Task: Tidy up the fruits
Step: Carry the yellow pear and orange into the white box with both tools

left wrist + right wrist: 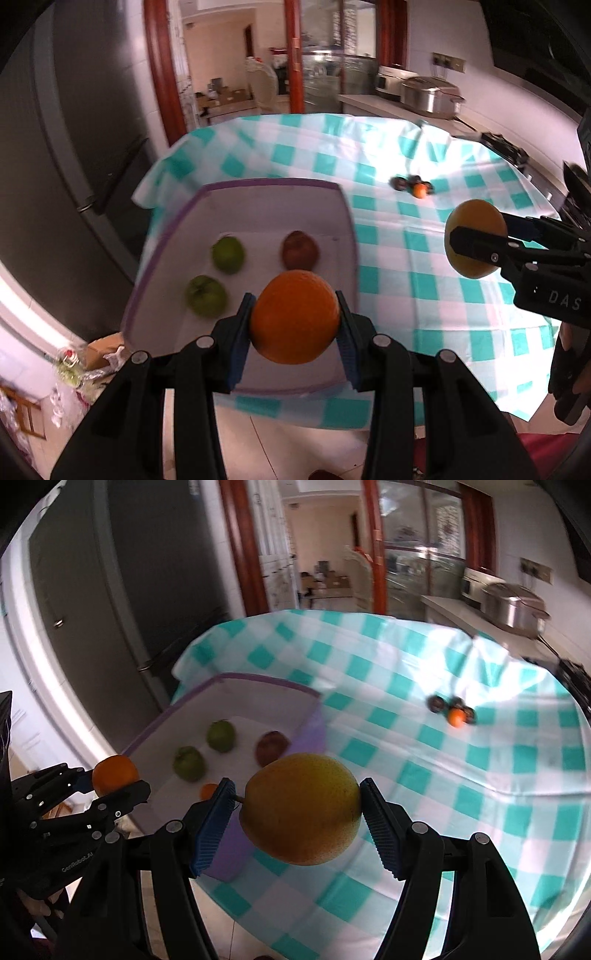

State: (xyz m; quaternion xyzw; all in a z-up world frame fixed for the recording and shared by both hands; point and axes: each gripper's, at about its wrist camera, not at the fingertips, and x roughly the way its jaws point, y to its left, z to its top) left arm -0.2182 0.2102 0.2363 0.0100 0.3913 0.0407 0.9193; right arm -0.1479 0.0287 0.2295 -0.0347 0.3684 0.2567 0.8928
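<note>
A: What is being shown of the room?

B: A kitchen is being shown, with a table (424, 280) being covered by a teal-and-white checked cloth. A dark fridge (85, 155) is standing to its left, and a steel cooker (430, 95) is sitting on the counter behind.

A: Is any writing being made out?

B: "DAS" is being read on the right gripper's body in the left view, and "GenRobot.AI" on the left gripper's body in the right view.

A: How many fruits are being counted?

B: In the white tray (207, 206) with a purple rim, two green apples (228, 254) and one red apple (300, 250) are lying apart from one another. A small orange fruit (209, 791) is also being seen there in the right view. Far out on the cloth, a small cluster (413, 184) of dark fruits and one orange one is lying.

A: And the grippers?

B: The left gripper (294, 317) is being held clamped on an orange (294, 316) above the tray's near edge. The right gripper (297, 808) is being held clamped on a pear (301, 808) over the cloth, just right of the tray.

A: Is open room being left?

B: Much of the tray floor and the cloth's right half are being left bare.
</note>
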